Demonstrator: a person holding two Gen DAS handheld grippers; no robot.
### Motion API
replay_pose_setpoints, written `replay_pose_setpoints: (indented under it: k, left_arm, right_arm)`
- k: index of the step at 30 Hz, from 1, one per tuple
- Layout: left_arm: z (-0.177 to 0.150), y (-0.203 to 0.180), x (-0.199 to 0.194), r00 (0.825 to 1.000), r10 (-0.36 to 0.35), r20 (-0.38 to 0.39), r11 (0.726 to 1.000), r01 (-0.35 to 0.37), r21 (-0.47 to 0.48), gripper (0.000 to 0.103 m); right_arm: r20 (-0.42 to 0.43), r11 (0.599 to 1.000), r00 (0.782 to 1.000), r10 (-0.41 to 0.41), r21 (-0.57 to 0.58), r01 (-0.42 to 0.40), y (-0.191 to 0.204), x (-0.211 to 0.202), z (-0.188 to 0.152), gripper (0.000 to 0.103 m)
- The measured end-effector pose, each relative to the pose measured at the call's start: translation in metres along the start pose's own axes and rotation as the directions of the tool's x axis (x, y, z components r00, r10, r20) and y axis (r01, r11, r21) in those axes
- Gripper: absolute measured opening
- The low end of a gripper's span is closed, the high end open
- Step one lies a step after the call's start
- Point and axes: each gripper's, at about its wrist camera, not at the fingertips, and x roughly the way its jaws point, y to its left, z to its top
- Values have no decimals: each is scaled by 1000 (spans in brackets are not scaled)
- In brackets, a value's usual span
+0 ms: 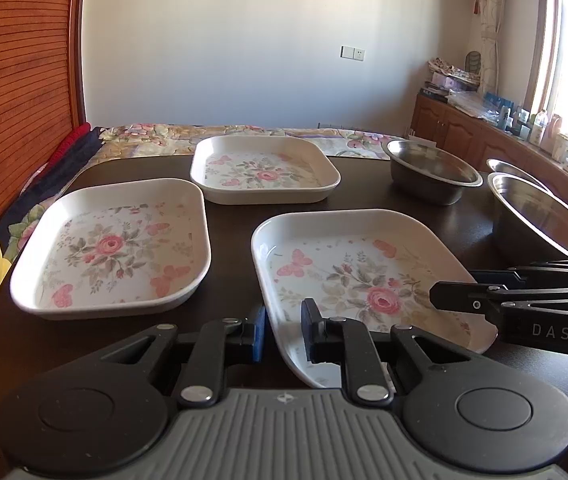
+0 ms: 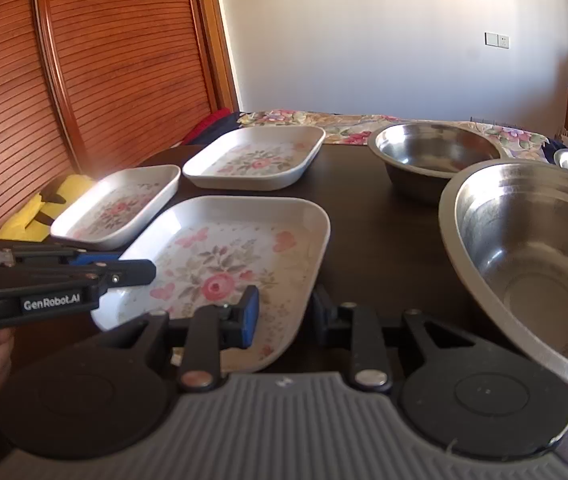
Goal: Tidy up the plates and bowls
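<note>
Three white floral plates sit on the dark table (image 1: 228, 216): a near one (image 1: 364, 280), a left one (image 1: 112, 248) and a far one (image 1: 264, 170). Three steel bowls stand at the right: a far one (image 1: 430, 172), a near large one (image 1: 540, 220) and a small one behind it (image 1: 512, 168). My left gripper (image 1: 284, 332) is open, its jaws astride the near plate's left front rim. My right gripper (image 2: 284, 316) is open, astride the same plate's (image 2: 228, 264) right front rim. The large bowl (image 2: 532, 256) sits just right of it.
A flowered bedspread (image 1: 244, 132) lies beyond the table's far edge. A wooden slatted panel (image 1: 16, 80) stands at the left, with a yellow item (image 2: 32, 216) below it. A cabinet (image 1: 484, 136) with clutter runs along the right wall under a window.
</note>
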Motion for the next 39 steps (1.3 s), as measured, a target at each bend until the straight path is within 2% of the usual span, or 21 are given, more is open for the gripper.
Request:
replay_pose_setpoints:
  k: [18, 27, 39]
  left_arm:
    - [-12, -1, -49, 997, 14, 70, 1000, -15, 11, 19]
    - [-34, 5, -73, 997, 32, 67, 999, -32, 13, 19]
    - [-53, 10, -76, 998, 41, 50, 999, -40, -10, 19]
  right_arm:
    - [67, 998, 996, 58, -36, -56, 14, -34, -3, 30]
    - [28, 990, 994, 107, -90, -104, 33, -46, -21, 30]
    - [-14, 984, 991, 135, -114, -136, 45, -53, -38, 30]
